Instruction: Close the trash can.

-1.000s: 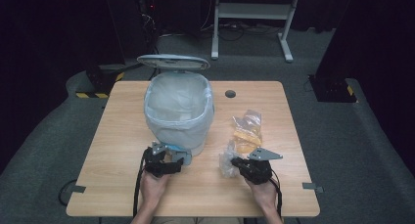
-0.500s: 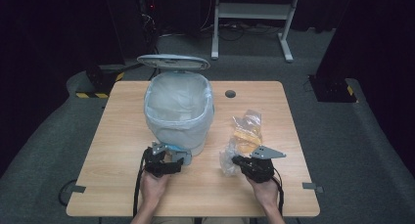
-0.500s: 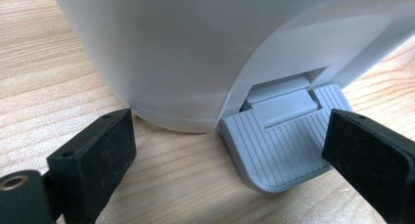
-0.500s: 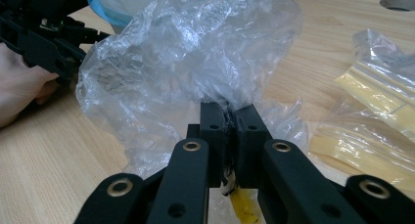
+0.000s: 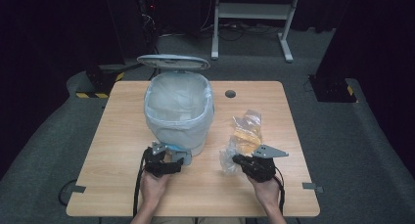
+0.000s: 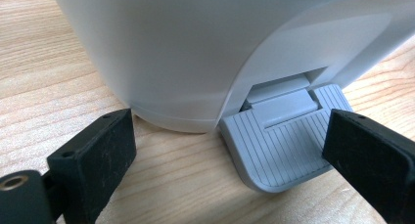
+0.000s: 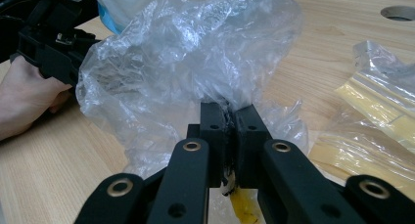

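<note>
The 1 table [image 5: 122, 185] is the biggest thing here: a rectangular top of pale wood-grain laminate with rounded corners and 1 round cable hole [image 5: 230, 93] near its far edge.

Next in size is 1 pedal bin [image 5: 179, 117], a smooth, matt, light grey plastic tub that tapers toward its base. It is lined with 1 thin, milky white liner [image 5: 177, 100] folded over the rim, and its oval lid [image 5: 172, 62] stands raised behind it. At the foot of the bin juts 1 grey pedal [image 6: 279, 145], a flat tongue with fine ribs and a rounded front edge.

To the right of the bin, on the table, lies 1 crumpled wrapper [image 5: 246, 131] of clear film with yellow-orange patches, glossy and creased.

Just nearer the person is 1 clear plastic bag [image 7: 195, 62], thin, wrinkled and shiny, bunched into a loose puff at the front of the table, right of the bin.

The 2 grippers are black, blocky and hard-edged. The left gripper [image 6: 230, 150] sits at the bin's base with its jaws spread wide, 1 on each side of the pedal, neither pressing on it. The right gripper [image 7: 229, 126] has its jaws pinched nearly together on a fold of the clear plastic bag.
</note>
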